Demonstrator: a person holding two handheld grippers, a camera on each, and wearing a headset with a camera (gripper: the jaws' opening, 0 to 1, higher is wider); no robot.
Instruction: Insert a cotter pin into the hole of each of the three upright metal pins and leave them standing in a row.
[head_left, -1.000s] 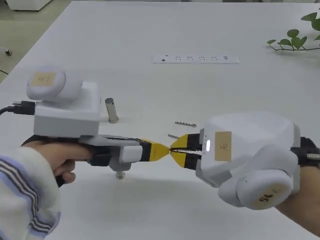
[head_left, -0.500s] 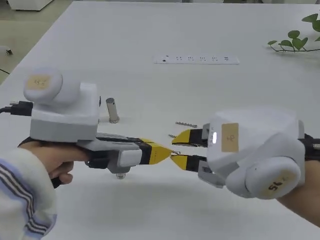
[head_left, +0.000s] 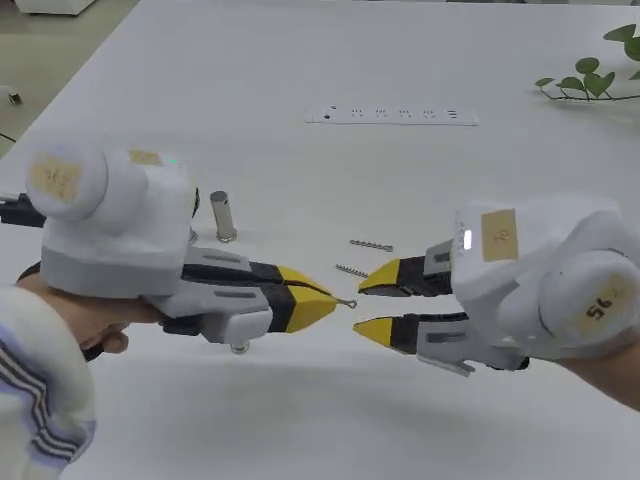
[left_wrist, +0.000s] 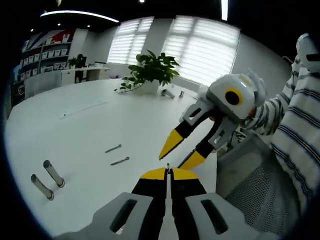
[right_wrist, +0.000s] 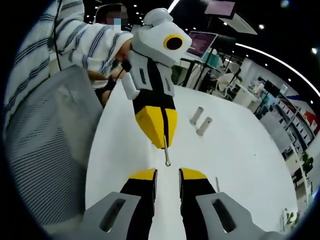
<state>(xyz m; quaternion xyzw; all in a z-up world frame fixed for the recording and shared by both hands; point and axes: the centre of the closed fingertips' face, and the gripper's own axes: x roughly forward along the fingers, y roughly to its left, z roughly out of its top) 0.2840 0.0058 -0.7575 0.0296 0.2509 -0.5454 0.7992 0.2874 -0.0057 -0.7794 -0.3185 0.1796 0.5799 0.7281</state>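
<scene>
My left gripper (head_left: 338, 300) is shut on a thin cotter pin (head_left: 348, 302), whose looped end sticks out past the yellow tips (right_wrist: 166, 154). My right gripper (head_left: 372, 306) faces it from the right, jaws open and apart from the pin, with nothing between them (right_wrist: 168, 175). One upright metal pin (head_left: 221, 217) stands behind the left gripper. A second metal pin (head_left: 238, 348) shows below it. The left gripper view shows two metal pins (left_wrist: 53, 173) (left_wrist: 41, 186) side by side. Two loose cotter pins (head_left: 371, 246) (head_left: 350, 271) lie on the white table (head_left: 320, 180).
A white power strip (head_left: 392, 117) lies farther back on the table. A potted plant (head_left: 590, 80) trails at the far right. A grey mesh chair back (right_wrist: 45, 145) stands at the near table edge, with a person's striped sleeve (left_wrist: 300, 125) beside it.
The right gripper opened, let go of the cotter pin and drew back to the right. The left gripper kept the pin and turned a little.
</scene>
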